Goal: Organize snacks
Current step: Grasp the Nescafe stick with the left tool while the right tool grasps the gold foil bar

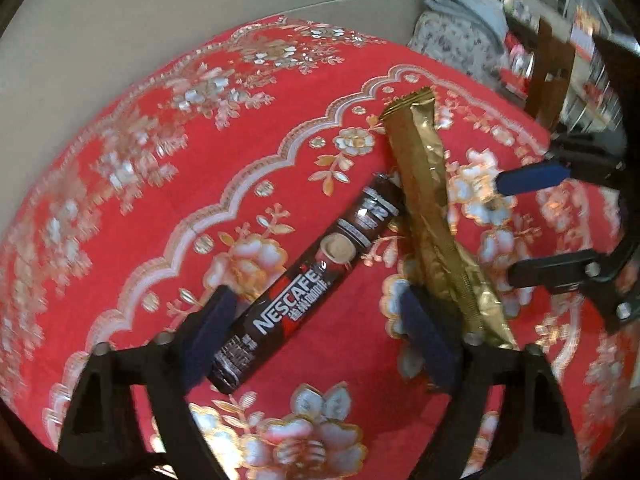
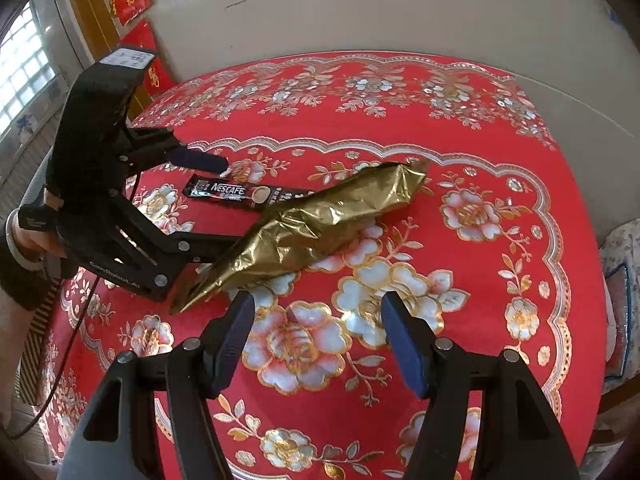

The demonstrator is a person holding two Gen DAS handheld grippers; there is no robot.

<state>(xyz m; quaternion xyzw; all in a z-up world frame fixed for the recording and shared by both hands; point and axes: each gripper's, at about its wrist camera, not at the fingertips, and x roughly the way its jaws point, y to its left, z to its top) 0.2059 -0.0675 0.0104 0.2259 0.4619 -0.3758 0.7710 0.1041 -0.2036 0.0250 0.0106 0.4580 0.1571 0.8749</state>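
Observation:
A dark brown Nescafe stick (image 1: 316, 276) lies diagonally on the red flowered tablecloth (image 1: 160, 160), with a long gold foil packet (image 1: 428, 184) crossing its far end. My left gripper (image 1: 320, 328) stands open and straddles the stick's near half. Its left pad sits at the stick's edge, and its right finger is beside the gold packet. In the right wrist view the left gripper (image 2: 216, 204) comes in from the left around the Nescafe stick (image 2: 232, 192). The gold packet (image 2: 332, 216) lies just beyond my right gripper (image 2: 320, 320), which is open and holds nothing. The right gripper (image 1: 516, 224) also shows at the edge of the left wrist view.
The tablecloth (image 2: 480, 140) covers a round table, and pale floor lies beyond its far edge. A floral fabric bundle (image 1: 452, 28) and a wooden chair (image 1: 552, 76) stand past the table. A person's hand (image 2: 24, 236) holds the left gripper. A cable (image 2: 60, 360) trails off the left side.

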